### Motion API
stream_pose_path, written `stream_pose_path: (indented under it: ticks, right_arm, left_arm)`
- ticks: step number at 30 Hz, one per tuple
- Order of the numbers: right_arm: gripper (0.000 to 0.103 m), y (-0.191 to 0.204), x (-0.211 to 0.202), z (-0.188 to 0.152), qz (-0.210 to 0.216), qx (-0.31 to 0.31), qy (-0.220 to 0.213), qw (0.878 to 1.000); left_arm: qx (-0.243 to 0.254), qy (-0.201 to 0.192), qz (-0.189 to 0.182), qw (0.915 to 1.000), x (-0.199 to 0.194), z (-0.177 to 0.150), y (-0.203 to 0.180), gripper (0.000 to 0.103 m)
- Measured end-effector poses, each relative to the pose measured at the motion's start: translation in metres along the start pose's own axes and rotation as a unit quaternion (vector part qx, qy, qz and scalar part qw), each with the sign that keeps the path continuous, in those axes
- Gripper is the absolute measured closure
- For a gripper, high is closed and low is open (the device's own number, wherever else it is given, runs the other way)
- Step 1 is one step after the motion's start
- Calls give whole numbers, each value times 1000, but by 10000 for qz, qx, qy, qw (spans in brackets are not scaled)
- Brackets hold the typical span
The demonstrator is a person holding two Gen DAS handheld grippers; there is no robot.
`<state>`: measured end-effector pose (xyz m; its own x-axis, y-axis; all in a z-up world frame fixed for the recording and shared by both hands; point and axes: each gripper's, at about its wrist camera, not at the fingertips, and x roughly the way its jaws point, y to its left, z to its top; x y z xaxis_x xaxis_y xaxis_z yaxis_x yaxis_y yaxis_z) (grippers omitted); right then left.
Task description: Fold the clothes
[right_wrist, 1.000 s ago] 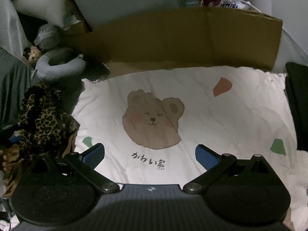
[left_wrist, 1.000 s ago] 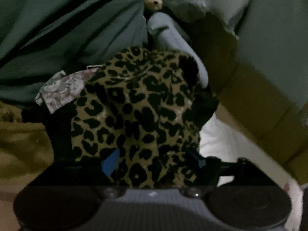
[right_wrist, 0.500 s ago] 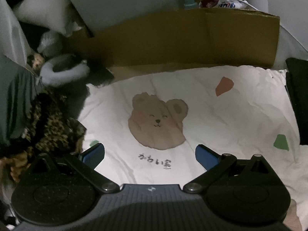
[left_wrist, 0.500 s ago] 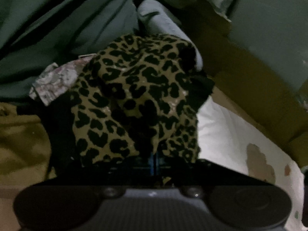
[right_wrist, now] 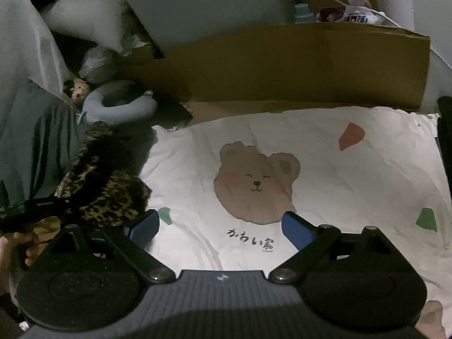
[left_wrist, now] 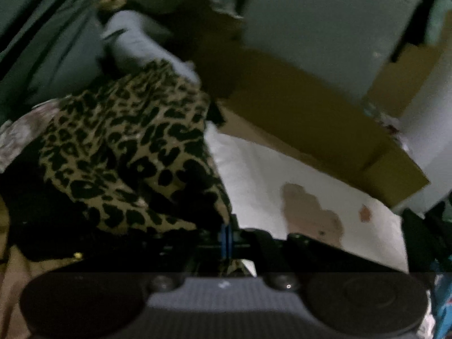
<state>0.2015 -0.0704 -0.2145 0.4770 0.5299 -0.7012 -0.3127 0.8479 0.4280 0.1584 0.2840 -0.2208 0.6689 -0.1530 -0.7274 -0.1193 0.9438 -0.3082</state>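
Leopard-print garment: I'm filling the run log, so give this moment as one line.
phase: pick-up | left gripper: shut on leopard-print garment | right gripper: closing, nothing between fingers, over bear-print sheet

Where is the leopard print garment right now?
In both wrist views the leopard print garment sits left of the white bear sheet, pinched in the shut left claw, below the grey neck pillow.

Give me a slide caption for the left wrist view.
Left gripper shut on leopard-print garment, beside the white bear-print sheet.
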Motion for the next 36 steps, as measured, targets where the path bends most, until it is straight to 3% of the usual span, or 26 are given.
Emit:
stream_pose_path:
  ticks: [7,18,23,27,30,31,33,34,35,36]
  right_arm:
    - [7,9,-1,1,363,107,-74,9993]
    - [7,16,2,-5,512,68,-5,9987]
    - [7,20,6,-13,528,-58,99,9985]
    - [7,16,11,-22,487,9,211,9986]
    - [7,10,16,-29,421,23,303,9987]
    - [7,9,18,-30,394,15,329,9987]
    - [7,7,22,-34,340,0,379,9987]
    - [7,7,23,-35,333,-19,396,9987]
    - [7,8,25,-37,337,-44,409,9986]
    - [7,9,27,-38,340,-69,423,9985]
  left_arm:
    - [228,14,-411,9989,-1,-4,-48,102]
    - [520,179,-896,9945,8,-14,-106,103]
    - [676,265,-1279,9891,8,-22,-129,103]
    - [837,391,-1332,9868,15,-30,-146,103]
    - [825,496,-1071,9896,19,-36,-143,101]
    - [822,526,-960,9906,20,-38,-140,96]
    - [800,578,-719,9925,23,-41,-135,66]
    - [734,576,-581,9939,23,-42,-129,35]
    - [643,551,-525,9950,21,-43,-121,21]
    - [552,525,-468,9960,19,-43,-114,21]
